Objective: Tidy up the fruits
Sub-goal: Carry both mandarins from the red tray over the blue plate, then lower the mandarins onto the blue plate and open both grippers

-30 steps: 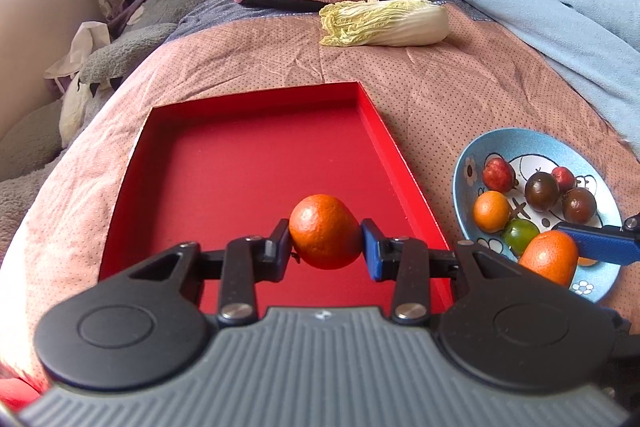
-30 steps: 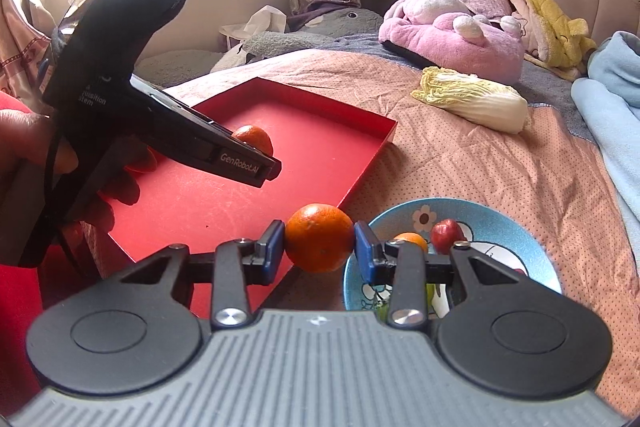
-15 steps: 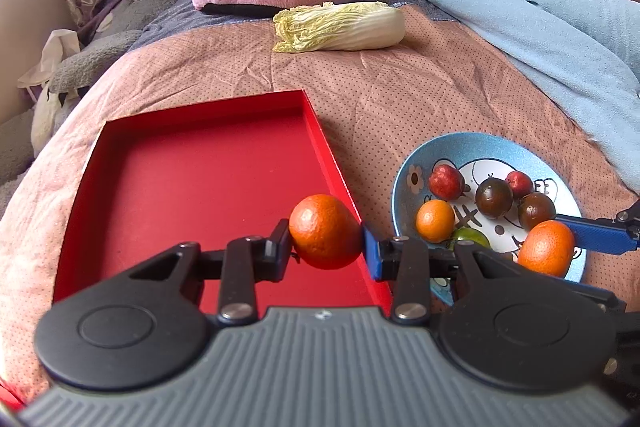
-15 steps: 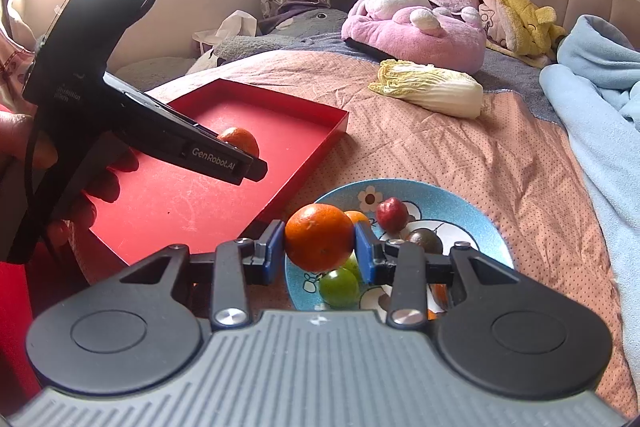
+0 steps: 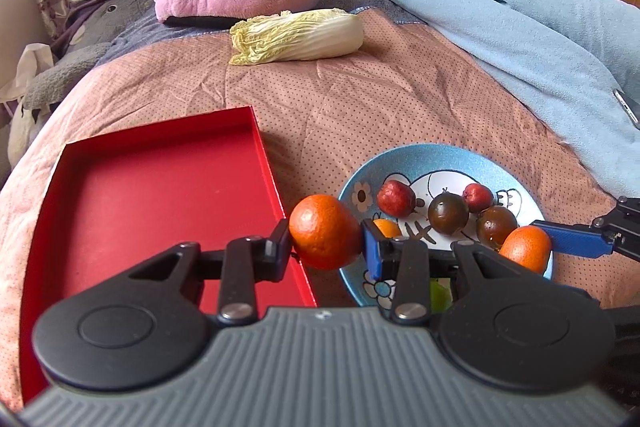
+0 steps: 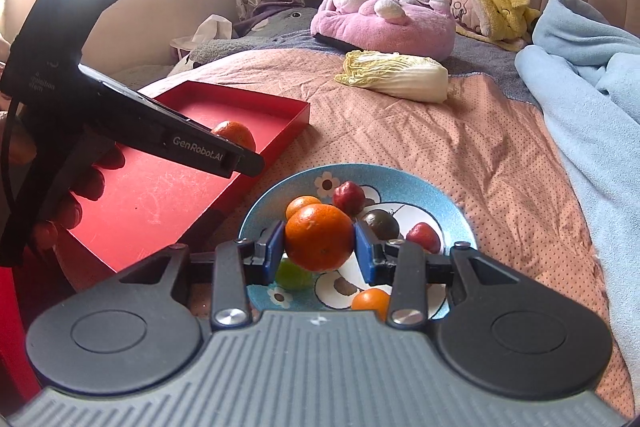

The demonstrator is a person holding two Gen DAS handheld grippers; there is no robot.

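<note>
Between the pads of the left gripper sits an orange, clamped on both sides, above the gap between the red tray and the blue plate. The right gripper is likewise clamped on a second orange, held over the plate, which carries small red, dark, green and orange fruits. Only the right wrist view shows the person's hand on the left gripper's handle; only the left wrist view shows the tray's bare floor.
</note>
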